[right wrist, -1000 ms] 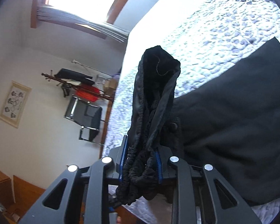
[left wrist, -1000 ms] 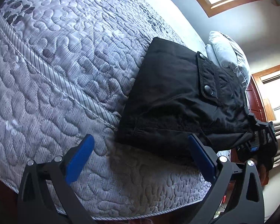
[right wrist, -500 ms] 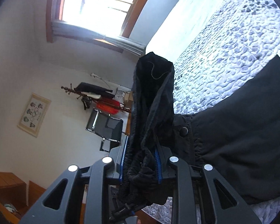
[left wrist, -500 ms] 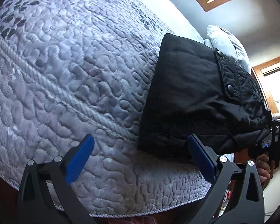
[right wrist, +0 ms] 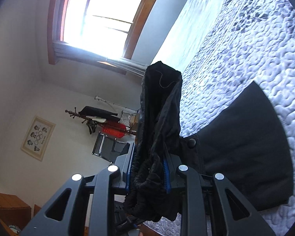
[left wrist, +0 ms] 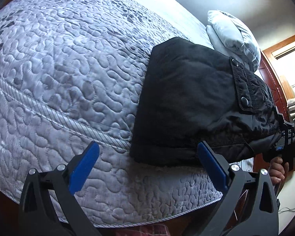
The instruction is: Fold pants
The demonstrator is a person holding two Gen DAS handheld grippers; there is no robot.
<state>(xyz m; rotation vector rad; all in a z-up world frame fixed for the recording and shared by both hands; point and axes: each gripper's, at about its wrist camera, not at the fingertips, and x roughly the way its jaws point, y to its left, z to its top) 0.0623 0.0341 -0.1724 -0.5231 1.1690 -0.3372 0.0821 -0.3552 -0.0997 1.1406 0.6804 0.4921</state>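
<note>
Right wrist: pants bunched between clamped fingers.

1 pr pants, 2 grippers, 2 pillows, 1 bed

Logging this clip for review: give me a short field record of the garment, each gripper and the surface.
garment: black quilted snap-button pants, folded, lying near the bed's edge
left gripper: jaws open, empty, short of the pants' near edge
right gripper: jaws shut on bunched black fabric at the pants' end
surface: grey quilted bedspread
background: grey pillow, wood-framed window
</note>
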